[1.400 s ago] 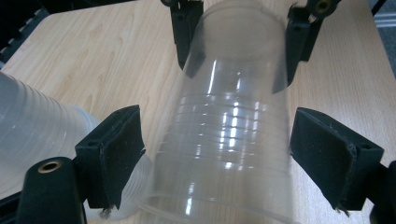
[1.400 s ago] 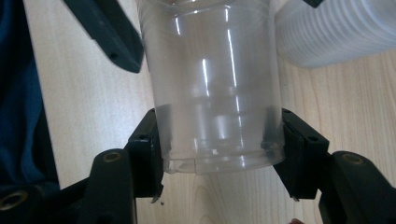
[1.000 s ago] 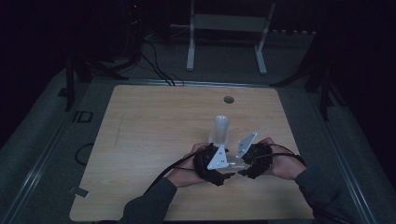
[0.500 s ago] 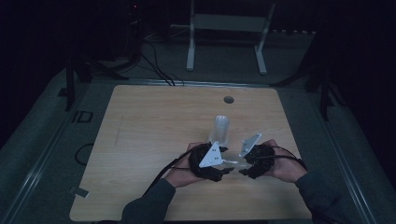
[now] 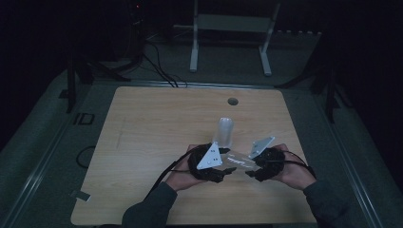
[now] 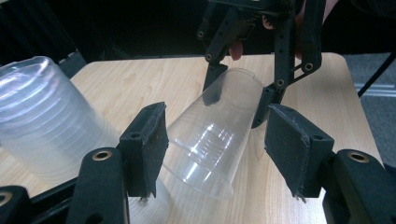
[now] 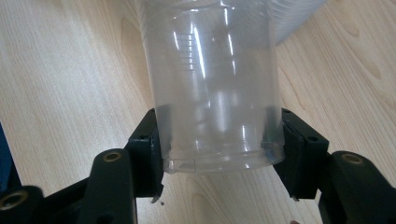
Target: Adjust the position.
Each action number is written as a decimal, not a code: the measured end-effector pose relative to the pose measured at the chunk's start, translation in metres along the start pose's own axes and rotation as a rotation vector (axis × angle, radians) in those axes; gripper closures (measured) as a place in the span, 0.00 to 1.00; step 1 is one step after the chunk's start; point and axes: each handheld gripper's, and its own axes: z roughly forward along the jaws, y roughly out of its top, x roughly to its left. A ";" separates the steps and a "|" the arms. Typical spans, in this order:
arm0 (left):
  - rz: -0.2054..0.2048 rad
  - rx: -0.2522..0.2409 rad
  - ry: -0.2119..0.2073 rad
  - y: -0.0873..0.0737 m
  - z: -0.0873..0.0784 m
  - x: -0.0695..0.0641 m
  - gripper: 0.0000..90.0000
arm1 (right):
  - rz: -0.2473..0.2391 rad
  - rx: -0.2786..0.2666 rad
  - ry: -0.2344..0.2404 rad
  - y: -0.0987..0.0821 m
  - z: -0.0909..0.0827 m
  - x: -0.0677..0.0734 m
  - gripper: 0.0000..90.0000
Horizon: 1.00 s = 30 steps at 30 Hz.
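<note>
From above, the two grippers meet over the near middle of the wooden table (image 5: 142,128), with a clear plastic cup (image 5: 239,160) lying on its side between them and a stack of cups (image 5: 225,132) standing just beyond. The right gripper (image 7: 219,154) is clamped on the cup's base end, both pads pressed against its wall, which the right gripper view shows close up. The left gripper view shows what the others do not: the left gripper (image 6: 219,140) has the cup's rim end between its pads, its jaws have just been closing, the left pad seems to touch the wall while a gap shows at the right pad. No writing can be read on the cup.
</note>
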 end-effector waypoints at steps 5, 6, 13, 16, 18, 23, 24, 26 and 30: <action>-0.008 -0.014 0.009 -0.001 -0.004 0.001 0.43 | 0.039 -0.032 -0.017 -0.006 -0.002 -0.002 0.47; -0.009 -0.015 0.012 -0.002 -0.005 0.001 0.43 | 0.051 -0.042 -0.022 -0.008 -0.003 -0.002 0.47; -0.024 -0.018 0.018 -0.006 -0.006 0.003 0.43 | 0.091 -0.080 -0.051 -0.012 -0.006 -0.003 0.47; -0.028 -0.019 0.019 -0.006 -0.006 0.004 0.43 | 0.100 -0.091 -0.059 -0.013 -0.008 -0.003 0.47; -0.037 -0.023 0.023 -0.006 -0.006 0.004 0.43 | 0.126 -0.111 -0.074 -0.015 -0.010 -0.004 0.47; -0.039 -0.023 0.024 -0.007 -0.005 0.005 0.43 | 0.153 -0.130 -0.089 -0.017 -0.012 -0.005 0.47; -0.040 -0.017 0.024 -0.008 -0.005 0.005 0.43 | 0.161 -0.138 -0.095 -0.017 -0.012 -0.006 0.47; -0.045 -0.019 0.025 -0.008 -0.004 0.005 0.43 | 0.174 -0.147 -0.098 -0.018 -0.013 -0.006 0.47; -0.045 -0.010 0.020 -0.009 -0.002 0.005 0.44 | 0.190 -0.171 -0.107 -0.020 -0.014 -0.008 0.47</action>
